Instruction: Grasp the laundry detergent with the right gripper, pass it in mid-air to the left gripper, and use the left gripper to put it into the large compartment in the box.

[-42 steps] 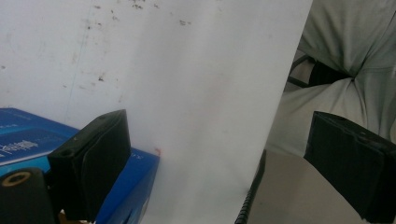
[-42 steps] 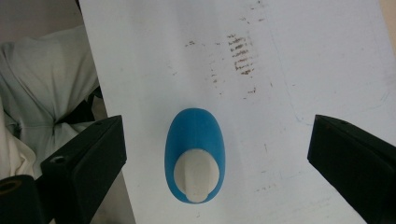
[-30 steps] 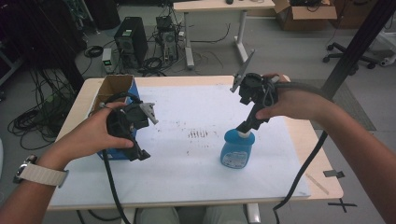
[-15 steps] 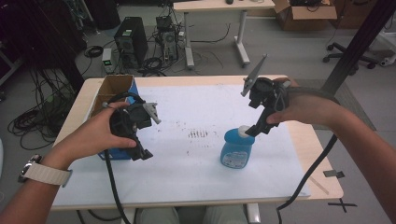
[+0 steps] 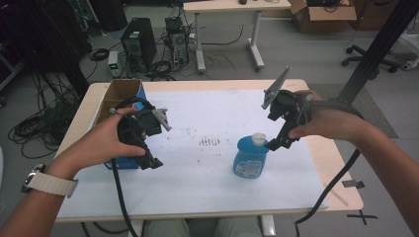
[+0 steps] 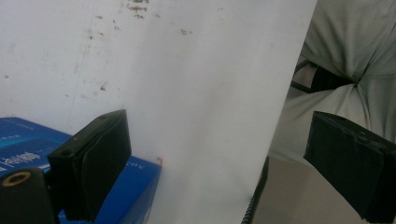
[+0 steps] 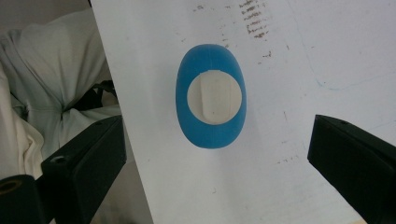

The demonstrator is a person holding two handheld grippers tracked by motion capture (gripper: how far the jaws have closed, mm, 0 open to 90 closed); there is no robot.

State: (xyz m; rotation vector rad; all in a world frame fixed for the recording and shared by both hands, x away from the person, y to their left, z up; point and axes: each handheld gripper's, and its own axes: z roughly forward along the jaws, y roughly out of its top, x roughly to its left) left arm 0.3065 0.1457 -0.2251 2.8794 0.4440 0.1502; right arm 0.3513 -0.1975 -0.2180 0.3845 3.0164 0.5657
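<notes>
A blue bottle (image 5: 249,159) with a white cap stands upright on the white table sheet (image 5: 207,113), right of centre. My right gripper (image 5: 276,144) hangs open just right of and above the cap, jaws pointing down. In the right gripper view the bottle (image 7: 211,95) shows from above, ahead of the wide-apart jaws of my right gripper (image 7: 219,182), nothing between them. My left gripper (image 5: 150,163) is held over the near corner of a blue box (image 5: 121,163) at the table's left. Its jaws (image 6: 224,182) stand open and empty, one over the blue box (image 6: 140,179).
The blue box opens upward with brown cardboard inside (image 5: 116,96). The sheet carries dark smudges (image 5: 211,142) at its middle. Cables trail from both grippers over the near table edge (image 5: 207,215). The person's lap (image 6: 355,56) lies beyond that edge. Desks, computers and chairs stand behind.
My right gripper has drawn away to the right from the bottle's cap, jaws still open. My left gripper has drifted slightly right. The bottle has stayed put.
</notes>
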